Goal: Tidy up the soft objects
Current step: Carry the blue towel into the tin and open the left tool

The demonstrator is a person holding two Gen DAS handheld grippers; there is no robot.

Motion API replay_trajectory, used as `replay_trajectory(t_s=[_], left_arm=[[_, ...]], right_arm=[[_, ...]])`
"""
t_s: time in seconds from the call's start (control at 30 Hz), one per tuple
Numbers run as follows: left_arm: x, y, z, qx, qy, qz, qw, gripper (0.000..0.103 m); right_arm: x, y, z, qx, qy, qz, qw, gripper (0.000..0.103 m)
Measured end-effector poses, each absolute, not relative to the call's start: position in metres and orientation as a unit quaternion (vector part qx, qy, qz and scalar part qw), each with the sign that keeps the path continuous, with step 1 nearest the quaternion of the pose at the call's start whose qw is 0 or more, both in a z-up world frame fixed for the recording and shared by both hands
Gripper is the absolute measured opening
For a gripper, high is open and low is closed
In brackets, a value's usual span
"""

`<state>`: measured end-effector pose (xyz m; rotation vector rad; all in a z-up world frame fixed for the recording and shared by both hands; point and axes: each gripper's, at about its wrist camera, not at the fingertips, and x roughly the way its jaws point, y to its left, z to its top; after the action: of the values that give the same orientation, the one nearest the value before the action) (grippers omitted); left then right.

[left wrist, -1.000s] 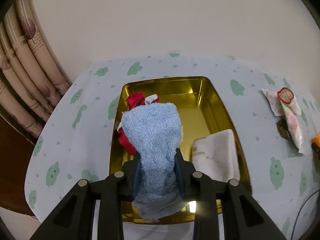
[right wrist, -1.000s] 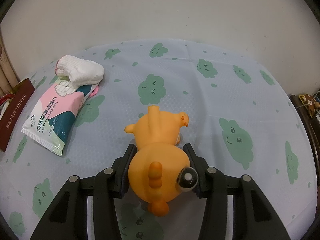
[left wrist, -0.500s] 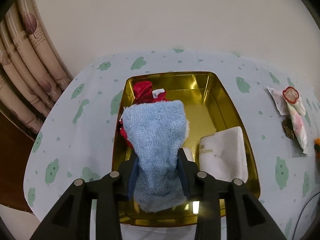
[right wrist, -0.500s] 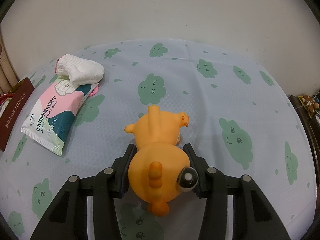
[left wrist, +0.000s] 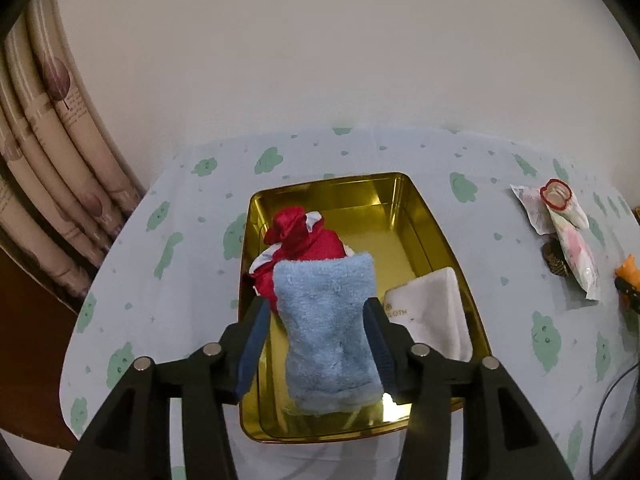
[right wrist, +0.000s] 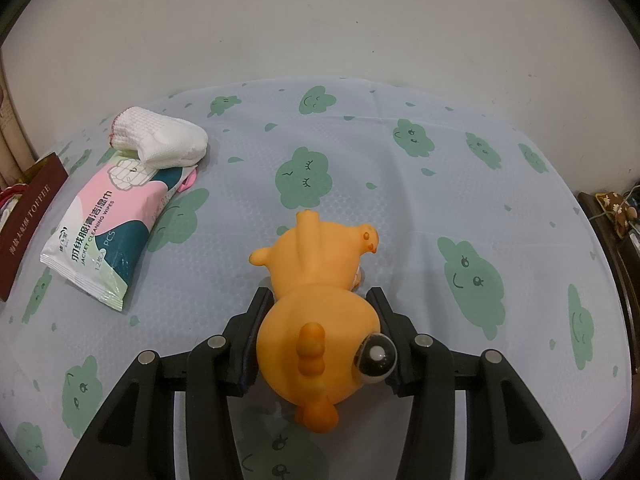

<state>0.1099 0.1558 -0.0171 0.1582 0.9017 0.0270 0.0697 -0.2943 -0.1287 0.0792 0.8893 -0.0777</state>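
Observation:
A folded blue towel [left wrist: 328, 328] lies in the gold tin [left wrist: 404, 208], leaning on a red cloth bundle [left wrist: 300, 240], with a white cloth [left wrist: 432, 316] to its right. My left gripper [left wrist: 317, 308] straddles the towel and its jaws are opening. The left pad stands clear of the towel and the right pad is at its edge without squeezing. In the right wrist view, an orange rubber toy animal [right wrist: 316, 344] rests on the cloud-print tablecloth, and my right gripper [right wrist: 319, 296] is shut on its round body.
A pack of wipes [right wrist: 112, 232] with a white glove [right wrist: 160, 142] on it lies left of the toy, beside a maroon box [right wrist: 28, 224]. In the left wrist view, a small packet [left wrist: 572, 248] lies right of the tin. Curtains [left wrist: 52, 160] hang at the table's left edge.
The left jaws have spread off the blue towel, which now sits lower in the tin. The left gripper has drawn back a little. The right gripper and toy have not moved.

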Motion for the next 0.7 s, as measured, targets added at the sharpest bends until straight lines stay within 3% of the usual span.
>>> replay_trajectory(t_s=[0.7], left_arm=[[0.08, 0.158, -0.029, 0.069, 0.392, 0.009, 0.917, 0.055]], right_arm=[[0.067, -0.288, -0.125, 0.025, 0.428, -0.07, 0.901, 0.041]])
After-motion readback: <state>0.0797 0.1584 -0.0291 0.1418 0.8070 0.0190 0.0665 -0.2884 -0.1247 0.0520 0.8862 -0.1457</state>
